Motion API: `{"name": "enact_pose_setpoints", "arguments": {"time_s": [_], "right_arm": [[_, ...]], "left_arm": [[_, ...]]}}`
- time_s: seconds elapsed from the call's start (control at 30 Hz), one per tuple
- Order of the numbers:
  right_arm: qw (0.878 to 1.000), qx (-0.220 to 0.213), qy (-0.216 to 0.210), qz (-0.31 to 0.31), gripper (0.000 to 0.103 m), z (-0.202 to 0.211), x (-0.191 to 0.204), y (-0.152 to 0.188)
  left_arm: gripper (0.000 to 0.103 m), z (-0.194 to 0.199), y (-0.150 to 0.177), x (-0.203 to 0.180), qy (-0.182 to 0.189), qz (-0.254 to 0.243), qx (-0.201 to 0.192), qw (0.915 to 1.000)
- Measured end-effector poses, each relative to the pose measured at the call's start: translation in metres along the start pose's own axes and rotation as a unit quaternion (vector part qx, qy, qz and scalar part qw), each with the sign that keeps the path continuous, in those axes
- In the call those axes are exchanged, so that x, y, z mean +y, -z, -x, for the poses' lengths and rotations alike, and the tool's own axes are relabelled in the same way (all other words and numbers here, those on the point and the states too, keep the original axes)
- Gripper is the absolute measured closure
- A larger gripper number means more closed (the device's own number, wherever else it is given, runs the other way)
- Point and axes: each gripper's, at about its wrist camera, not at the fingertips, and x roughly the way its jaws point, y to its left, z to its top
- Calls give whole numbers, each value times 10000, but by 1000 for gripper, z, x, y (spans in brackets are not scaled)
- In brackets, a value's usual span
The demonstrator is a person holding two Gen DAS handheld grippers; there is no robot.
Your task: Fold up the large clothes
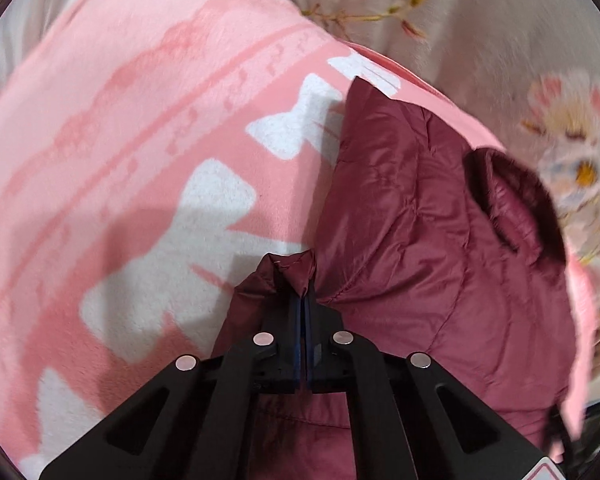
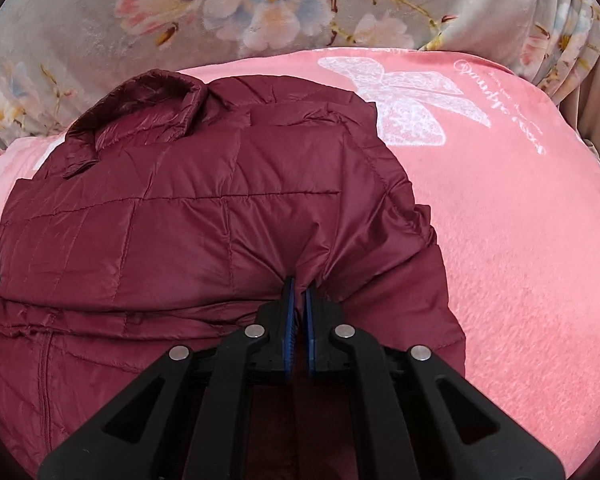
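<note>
A maroon quilted puffer jacket (image 2: 172,216) lies on a pink blanket (image 2: 520,240), its collar (image 2: 140,108) toward the far side. My right gripper (image 2: 299,292) is shut on a pinch of the jacket's fabric at its near right edge. In the left wrist view the jacket (image 1: 420,220) spreads to the right, with the collar (image 1: 512,200) at the far right. My left gripper (image 1: 304,296) is shut on a bunched edge of the jacket, lifted above the blanket (image 1: 120,120).
The pink blanket has white bow and butterfly prints (image 2: 408,96). A grey floral bedcover (image 2: 260,4) lies behind it and shows in the left wrist view (image 1: 520,40) too. The blanket's edge drops off at the right (image 1: 580,340).
</note>
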Motion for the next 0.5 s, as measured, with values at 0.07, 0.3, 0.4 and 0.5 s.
{"name": "enact_pose_setpoints", "arguments": {"time_s": [0.07,0.3,0.4,0.5], "right_arm": [[10000,54,-37,-17,98,2,-2,0],[9975,-529,-152,-444,85,65,-19,-16],[9948,-885,-332,-381,69,85,-7,-34],[9941,-872,-629,-119,69,76,23,-52]], "left_arm": [[101,0,1,-3,-139,-147,-57,9998],[92,39,-2,-8,-649,-696,-288,9950],[92,76,-8,-21,-820,-962,-818,9886],[87,97,-17,-56,-571,-1191,-1060,9856]]}}
